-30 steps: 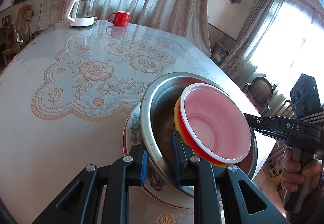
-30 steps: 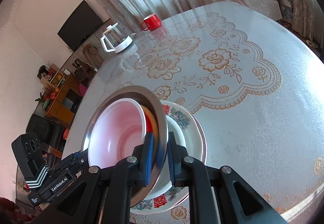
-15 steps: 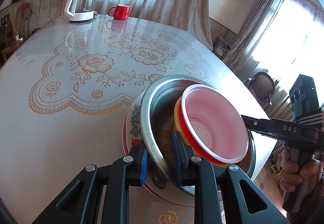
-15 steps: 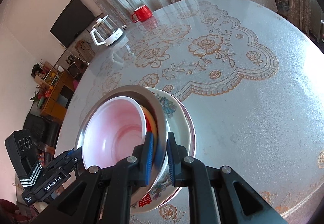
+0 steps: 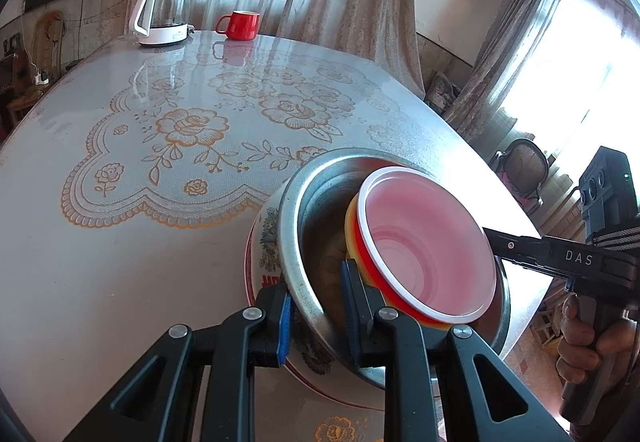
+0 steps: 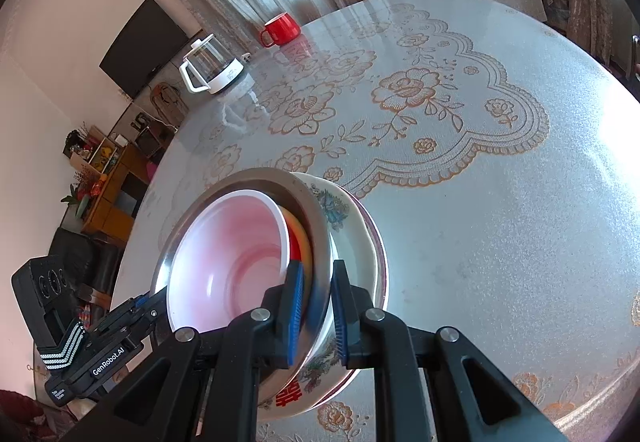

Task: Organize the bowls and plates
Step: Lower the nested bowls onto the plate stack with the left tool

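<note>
A: Start with the biggest thing. Where does the stack sit?

B: On the surface, lower centre of both views. The floral ceramic plate is at the bottom, with the steel bowl tilted inside it.

A: And within that?

B: A yellow bowl, a red one, then the pink plastic bowl innermost (all nested, leaning together).

A: The grippers?

B: The left gripper is clamped on the steel bowl's rim at lower centre; the right gripper pinches the opposite rim.

A: Handling?

B: I'd judge the steel stiff but slick, the plate heavy and breakable, the plastic light and liable to slide. The rim is the sensible hold.
</note>
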A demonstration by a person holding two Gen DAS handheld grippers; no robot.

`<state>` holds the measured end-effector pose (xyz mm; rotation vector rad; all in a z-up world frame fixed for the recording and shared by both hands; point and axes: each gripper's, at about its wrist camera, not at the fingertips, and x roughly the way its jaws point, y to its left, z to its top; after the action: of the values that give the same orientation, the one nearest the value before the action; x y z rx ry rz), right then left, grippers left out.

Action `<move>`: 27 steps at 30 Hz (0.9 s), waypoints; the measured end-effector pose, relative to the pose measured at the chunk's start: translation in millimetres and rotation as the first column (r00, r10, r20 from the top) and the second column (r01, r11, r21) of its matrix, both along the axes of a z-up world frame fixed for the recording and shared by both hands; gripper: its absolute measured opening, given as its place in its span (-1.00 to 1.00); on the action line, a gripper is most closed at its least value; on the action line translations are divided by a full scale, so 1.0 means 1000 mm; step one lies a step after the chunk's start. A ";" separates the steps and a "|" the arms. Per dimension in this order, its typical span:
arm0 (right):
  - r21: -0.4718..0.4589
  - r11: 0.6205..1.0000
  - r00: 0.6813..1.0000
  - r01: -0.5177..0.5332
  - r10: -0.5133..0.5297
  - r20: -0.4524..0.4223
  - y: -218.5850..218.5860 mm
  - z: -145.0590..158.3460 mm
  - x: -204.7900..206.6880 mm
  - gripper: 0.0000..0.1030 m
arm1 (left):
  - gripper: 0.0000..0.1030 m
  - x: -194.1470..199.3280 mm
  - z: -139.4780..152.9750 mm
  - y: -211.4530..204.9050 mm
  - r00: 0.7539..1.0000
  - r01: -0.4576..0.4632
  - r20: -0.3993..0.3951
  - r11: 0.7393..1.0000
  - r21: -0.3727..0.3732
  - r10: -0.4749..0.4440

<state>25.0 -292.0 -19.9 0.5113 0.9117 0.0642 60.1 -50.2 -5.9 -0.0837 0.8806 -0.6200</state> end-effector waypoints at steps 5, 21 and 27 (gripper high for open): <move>-0.028 1.000 1.000 -0.001 0.001 0.005 0.003 0.001 0.000 -0.73 | -0.56 -0.001 0.000 0.000 1.000 -0.002 0.010 1.000 0.005 0.002; -0.012 1.000 1.000 0.005 -0.005 -0.003 0.004 0.001 -0.006 -0.69 | -0.53 -0.003 0.000 0.000 1.000 -0.001 0.024 1.000 0.011 0.001; -0.068 0.998 1.000 -0.001 0.002 0.008 0.012 0.003 -0.011 -0.74 | -0.50 -0.008 0.003 0.004 0.999 -0.007 0.048 1.000 0.011 0.006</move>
<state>13.8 -280.2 -16.8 0.4470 0.9033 0.0366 52.6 -46.0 -2.9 -0.0616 0.8365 -0.6087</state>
